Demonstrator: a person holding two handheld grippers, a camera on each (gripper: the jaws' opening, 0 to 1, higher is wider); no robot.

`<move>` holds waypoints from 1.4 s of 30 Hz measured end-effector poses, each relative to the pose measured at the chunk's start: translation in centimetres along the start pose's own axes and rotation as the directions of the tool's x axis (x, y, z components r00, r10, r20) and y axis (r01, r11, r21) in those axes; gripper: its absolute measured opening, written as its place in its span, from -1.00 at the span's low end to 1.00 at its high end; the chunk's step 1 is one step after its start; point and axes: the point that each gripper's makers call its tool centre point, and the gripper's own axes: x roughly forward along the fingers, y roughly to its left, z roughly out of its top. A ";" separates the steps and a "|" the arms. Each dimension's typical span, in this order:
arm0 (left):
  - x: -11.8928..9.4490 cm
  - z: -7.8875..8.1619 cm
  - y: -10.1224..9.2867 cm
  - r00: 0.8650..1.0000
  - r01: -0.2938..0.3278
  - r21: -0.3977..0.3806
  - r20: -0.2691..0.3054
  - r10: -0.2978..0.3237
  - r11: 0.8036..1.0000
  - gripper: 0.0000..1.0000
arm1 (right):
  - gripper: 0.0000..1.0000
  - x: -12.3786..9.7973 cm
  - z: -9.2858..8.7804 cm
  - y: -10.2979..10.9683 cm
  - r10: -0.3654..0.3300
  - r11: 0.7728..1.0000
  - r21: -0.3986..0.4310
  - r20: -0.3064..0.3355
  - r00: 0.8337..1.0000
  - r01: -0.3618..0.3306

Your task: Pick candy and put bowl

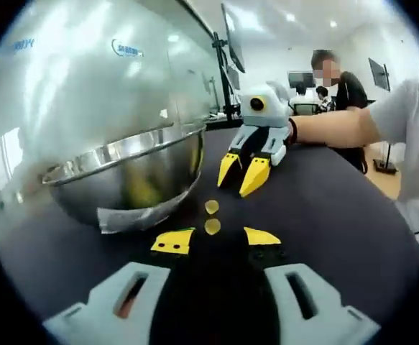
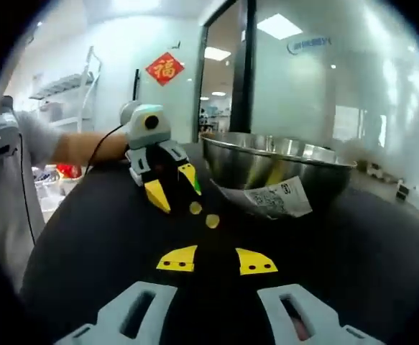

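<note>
Black matte tabletop (image 1: 353, 215) carries everything, with a frosted glass partition (image 1: 87, 79) rising behind it and office monitors and seated people farther back in the left gripper view.

Two small round yellow candies lie on the bare surface, near each other but not touching. In the left gripper view, the nearer candy (image 1: 213, 226) sits just ahead of the gap between the yellow tips of the left gripper (image 1: 215, 238), and the farther candy (image 1: 211, 206) lies a little beyond it, toward the right gripper (image 1: 241, 176). In the right gripper view the order reverses: one candy (image 2: 212, 221) is ahead of that gripper's own tips and the other (image 2: 195, 208) lies just beside the left gripper's yellow fingers (image 2: 159, 195).

Both candies are outside the large shiny stainless-steel bowl (image 1: 123, 176), which stands on the table just beside them, with a white paper label (image 2: 277, 198) stuck on its outer wall.

Each gripper has its jaws spread apart and holds nothing: the left gripper (image 2: 173, 188) points its tips down close to the table, and the right gripper (image 2: 216, 260) likewise. A person's bare forearm (image 1: 331, 128) and white sleeve (image 1: 407, 108) reach in behind the right gripper.
</note>
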 end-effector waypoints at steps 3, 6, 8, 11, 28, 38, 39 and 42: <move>0.7 0.1 0.1 1.000 0.009 -0.017 -0.002 -0.009 1.000 -0.67 | -0.72 1.1 0.4 0.1 0.011 1.000 0.001 -0.001 1.000 -0.011; 1.1 0.2 0.1 1.000 0.017 -0.010 0.009 -0.017 1.000 -0.69 | -0.72 2.6 1.0 0.5 0.018 0.999 -0.034 0.020 1.000 -0.017; 1.1 0.2 -0.1 1.000 0.028 0.002 0.014 -0.028 1.000 -0.73 | -0.79 3.3 1.3 0.9 0.023 0.998 -0.063 0.032 0.999 -0.021; 1.0 0.2 -0.5 0.999 0.045 0.013 0.021 -0.045 0.999 -0.83 | -0.91 3.8 1.6 1.4 0.032 0.995 -0.095 0.037 0.999 -0.029; 0.1 0.7 -0.6 0.999 -0.012 0.081 0.039 0.009 0.997 -0.94 | -0.91 1.5 2.8 3.0 0.027 0.995 -0.096 0.114 0.993 -0.016; -4.4 12.8 4.8 0.925 -0.224 0.028 0.320 0.204 0.974 -0.94 | -0.91 -5.3 13.2 -4.2 -0.256 0.961 0.003 0.390 0.885 0.276; -4.1 12.7 6.2 0.925 -0.253 0.027 0.301 0.233 0.967 -0.94 | -0.91 -5.2 13.1 -5.6 -0.313 0.945 0.033 0.363 0.877 0.324; -3.4 12.4 8.2 0.922 -0.287 -0.008 0.267 0.278 0.958 -0.94 | -0.91 -4.6 13.8 -7.3 -0.355 0.931 0.053 0.359 0.863 0.361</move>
